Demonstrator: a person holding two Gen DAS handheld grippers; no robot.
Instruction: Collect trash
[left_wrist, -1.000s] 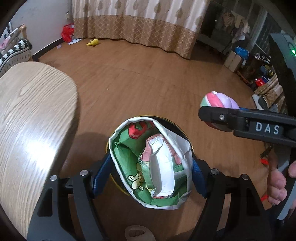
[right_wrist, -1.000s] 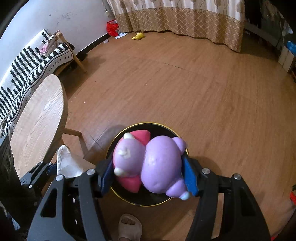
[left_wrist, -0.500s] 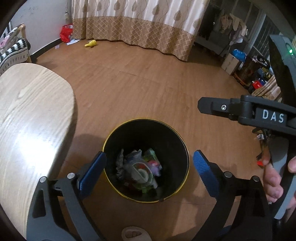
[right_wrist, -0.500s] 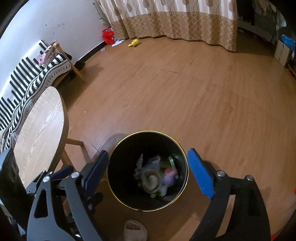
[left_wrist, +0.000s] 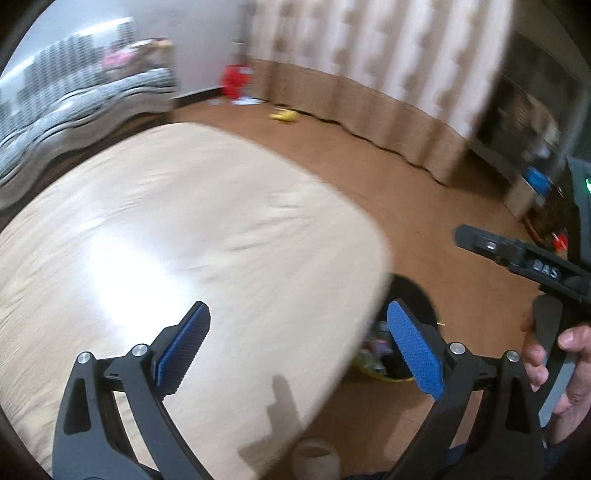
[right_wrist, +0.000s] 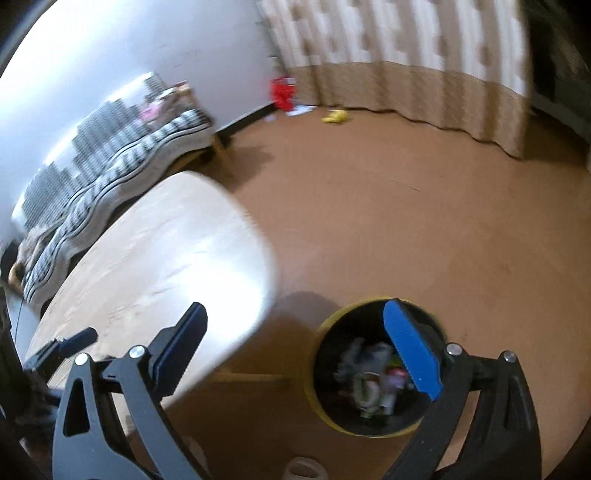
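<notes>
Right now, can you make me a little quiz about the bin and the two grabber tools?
1. True or false: the left tool holds trash.
2. Where does the trash lie? A) on the table B) in the black bin C) in the right tool
3. Fill in: the yellow thing lies on the floor near the ____.

Key: 1 false; 2 B; 3 curtain.

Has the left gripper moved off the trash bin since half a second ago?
Yes. The left gripper was centred over the bin; now it has swung left over the wooden table, with the bin at its right finger.
</notes>
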